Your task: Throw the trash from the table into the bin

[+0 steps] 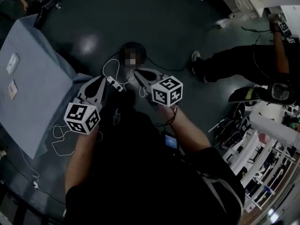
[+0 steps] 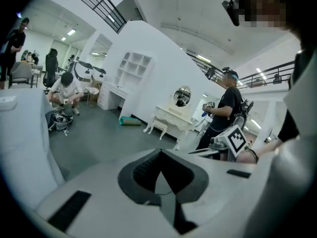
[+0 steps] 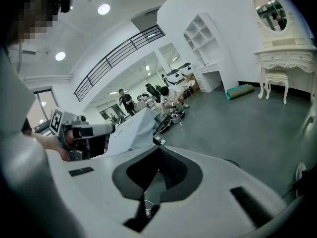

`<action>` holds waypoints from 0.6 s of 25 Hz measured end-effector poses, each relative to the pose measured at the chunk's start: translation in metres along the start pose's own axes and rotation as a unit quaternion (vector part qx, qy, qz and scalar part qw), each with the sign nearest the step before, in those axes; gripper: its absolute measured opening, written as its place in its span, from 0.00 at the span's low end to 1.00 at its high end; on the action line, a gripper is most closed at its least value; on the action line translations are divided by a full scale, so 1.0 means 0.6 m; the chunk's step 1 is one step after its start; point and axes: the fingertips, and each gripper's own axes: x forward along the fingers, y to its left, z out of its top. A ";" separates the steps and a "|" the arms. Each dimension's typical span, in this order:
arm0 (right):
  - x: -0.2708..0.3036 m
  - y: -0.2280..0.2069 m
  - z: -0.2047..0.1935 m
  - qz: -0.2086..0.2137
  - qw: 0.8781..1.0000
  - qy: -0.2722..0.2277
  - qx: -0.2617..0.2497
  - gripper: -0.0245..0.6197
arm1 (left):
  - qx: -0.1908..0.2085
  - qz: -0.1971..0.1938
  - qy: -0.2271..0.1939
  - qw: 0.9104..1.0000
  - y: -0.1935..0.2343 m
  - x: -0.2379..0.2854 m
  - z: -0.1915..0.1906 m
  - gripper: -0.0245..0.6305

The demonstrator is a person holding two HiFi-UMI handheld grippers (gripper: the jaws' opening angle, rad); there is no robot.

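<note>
Left claw [image 1: 101, 80] pressed together, empty | right claw [image 1: 137, 72] same | risk: tripping on floor power strip [image 1: 115, 83] beside surface [image 1: 37, 93]

A dark grey-green polished floor [image 1: 164, 13] fills the top of the head view. Near the centre lies a white power strip [image 1: 115, 83], with thin white cables [image 1: 60, 142] looping at the lower left. A person in black clothes [image 1: 243, 60] is at the right edge.

In the left gripper view a white dressing table [image 2: 171, 119] with an oval mirror [image 2: 183, 95] stands at centre. A rolled green mat [image 2: 130, 121] lies just left of it, below a white open shelf unit [image 2: 132, 69]. At the left a person in a white shirt [image 2: 64, 89] crouches. Right of centre stands a person in a black shirt and cap [image 2: 225, 108].
</note>
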 end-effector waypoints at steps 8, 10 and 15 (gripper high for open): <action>0.083 0.190 0.046 0.039 0.998 -0.012 -0.049 0.04 | 0.008 0.026 -0.048 0.998 0.059 -0.191 0.030 0.06; 0.107 0.246 0.060 0.052 0.996 -0.017 -0.064 0.04 | 0.003 0.034 -0.066 0.997 0.079 -0.239 0.036 0.06; 0.172 0.391 0.076 0.096 0.989 -0.012 -0.112 0.04 | 0.004 0.062 -0.111 0.992 0.134 -0.362 0.060 0.06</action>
